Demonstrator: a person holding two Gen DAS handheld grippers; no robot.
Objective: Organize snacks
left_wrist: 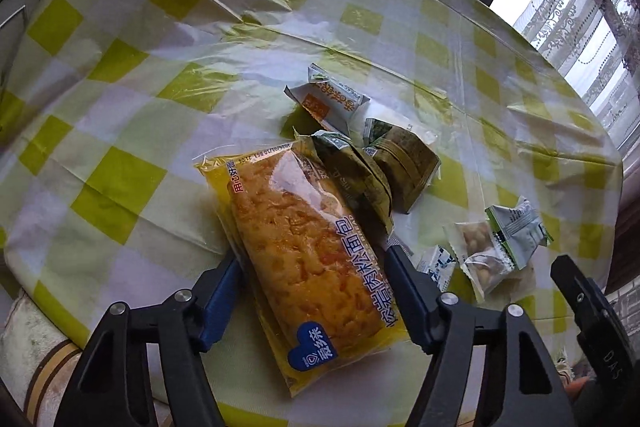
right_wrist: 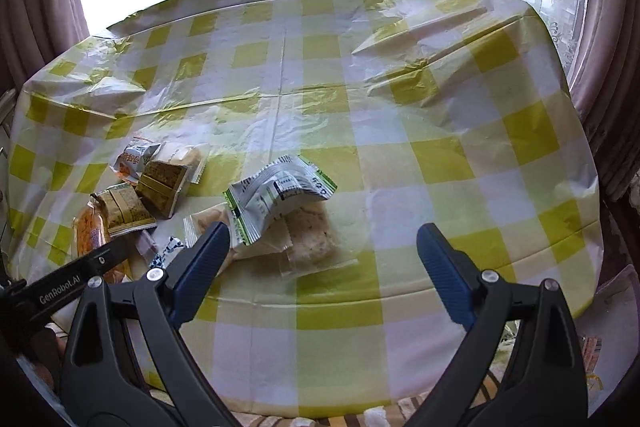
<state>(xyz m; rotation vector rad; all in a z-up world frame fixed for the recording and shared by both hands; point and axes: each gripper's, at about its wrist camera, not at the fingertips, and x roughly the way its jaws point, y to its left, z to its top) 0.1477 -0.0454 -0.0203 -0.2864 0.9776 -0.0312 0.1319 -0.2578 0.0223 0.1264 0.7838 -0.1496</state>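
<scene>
On the checked tablecloth [left_wrist: 120, 75], bread packet [left_wrist: 304, 255] between left tool [left_wrist: 310, 255] pads, pinched, right tool [right_wrist: 323, 241] spread.

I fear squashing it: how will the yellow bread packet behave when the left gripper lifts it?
The bread packet looks soft, so it probably dents under the left gripper. Its glossy film may slip. Being long and gripped across the middle, its ends likely sag a little.

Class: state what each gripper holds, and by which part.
Left gripper straddles the bread packet across its long sides; actual grip unclear. Right gripper: nothing.
</scene>
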